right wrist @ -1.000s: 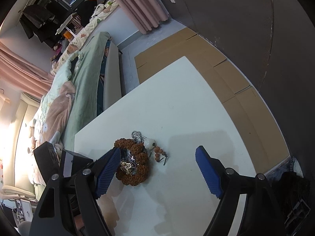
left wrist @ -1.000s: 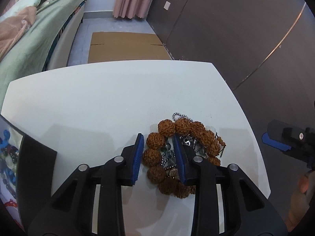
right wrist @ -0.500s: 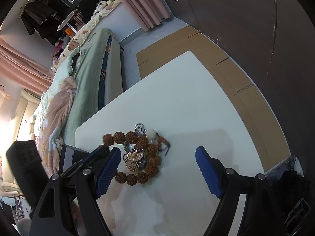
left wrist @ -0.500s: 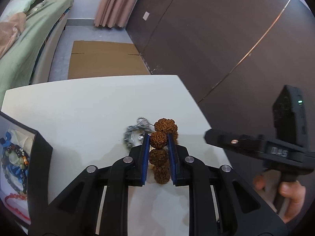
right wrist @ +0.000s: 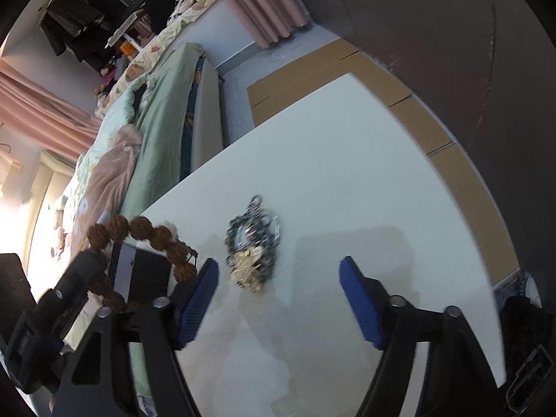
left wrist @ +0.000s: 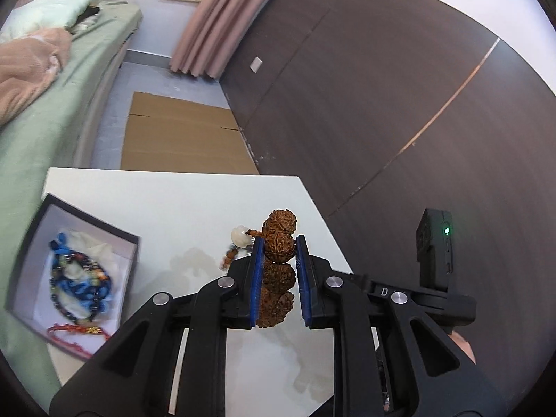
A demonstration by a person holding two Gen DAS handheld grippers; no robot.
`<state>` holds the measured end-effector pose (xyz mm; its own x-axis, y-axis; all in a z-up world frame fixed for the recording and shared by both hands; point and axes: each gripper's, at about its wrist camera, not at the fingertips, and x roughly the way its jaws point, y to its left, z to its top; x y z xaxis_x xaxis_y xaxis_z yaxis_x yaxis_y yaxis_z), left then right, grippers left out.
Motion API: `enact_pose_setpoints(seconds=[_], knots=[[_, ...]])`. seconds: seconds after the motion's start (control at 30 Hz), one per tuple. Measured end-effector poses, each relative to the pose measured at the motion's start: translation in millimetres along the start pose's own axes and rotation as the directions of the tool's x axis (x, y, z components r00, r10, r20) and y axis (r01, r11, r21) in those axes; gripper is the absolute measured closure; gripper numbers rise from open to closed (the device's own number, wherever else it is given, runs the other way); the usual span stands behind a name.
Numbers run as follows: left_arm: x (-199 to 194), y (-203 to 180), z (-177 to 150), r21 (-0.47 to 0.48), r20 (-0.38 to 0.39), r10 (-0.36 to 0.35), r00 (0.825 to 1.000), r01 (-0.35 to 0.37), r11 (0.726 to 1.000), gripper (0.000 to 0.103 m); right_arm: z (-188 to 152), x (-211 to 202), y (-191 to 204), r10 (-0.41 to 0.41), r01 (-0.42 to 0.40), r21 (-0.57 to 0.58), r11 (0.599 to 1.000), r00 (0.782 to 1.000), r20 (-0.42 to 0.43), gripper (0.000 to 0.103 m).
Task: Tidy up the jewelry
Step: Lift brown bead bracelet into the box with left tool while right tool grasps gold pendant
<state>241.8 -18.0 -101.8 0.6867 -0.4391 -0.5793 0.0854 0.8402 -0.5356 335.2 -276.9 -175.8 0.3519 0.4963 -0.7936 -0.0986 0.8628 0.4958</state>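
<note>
My left gripper is shut on a bracelet of big brown knobbly beads and holds it above the white table. A white bead and small brown beads hang from it. The bracelet also shows in the right wrist view, lifted over the black jewelry box. In the left wrist view the open box lies at the left with blue, dark and red bead strings inside. My right gripper is open and empty, just in front of a pile of silver chain and gold jewelry on the table.
A bed with green bedding runs along the table's left side. Flat cardboard lies on the floor beyond the table. A dark wall stands at the right. The table's right edge is near my right gripper.
My left gripper closed on the brown bead bracelet, lifted it off the pile and carried it left toward the box. The silver and gold pile stayed on the table. The right gripper stayed open.
</note>
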Motion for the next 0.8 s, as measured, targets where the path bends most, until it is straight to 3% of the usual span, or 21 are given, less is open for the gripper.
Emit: enact_pose_setpoints(seconds=[0.13,0.3,0.67,0.8], knots=[[-8.2,13.0,1.2,-0.021,0.011,0.028,1.000,-0.028,0.999,0.085,-4.2,15.6,10.8,0.038,-0.038,0.007,0.999,0.998,-0.041,0.052],[-19.6,26.7,4.2,-0.041,0.028,0.042,0.999,-0.041,0.998,0.085,-6.6,35.6,27.1,0.021,-0.022,-0.024,0.999,0.997,-0.071,0.072],[-37.5,42.2,12.4,-0.062,0.065,0.041,0.997,-0.037,0.997,0.085,-10.9,64.9,62.4,-0.138,0.130,-0.128,0.983,0.989,-0.059,0.084],[-47.6,46.6,15.3,-0.071,0.086,0.041,0.995,-0.035,0.997,0.085,-12.8,68.2,67.3,-0.187,0.179,-0.150,0.972,0.982,-0.040,0.101]])
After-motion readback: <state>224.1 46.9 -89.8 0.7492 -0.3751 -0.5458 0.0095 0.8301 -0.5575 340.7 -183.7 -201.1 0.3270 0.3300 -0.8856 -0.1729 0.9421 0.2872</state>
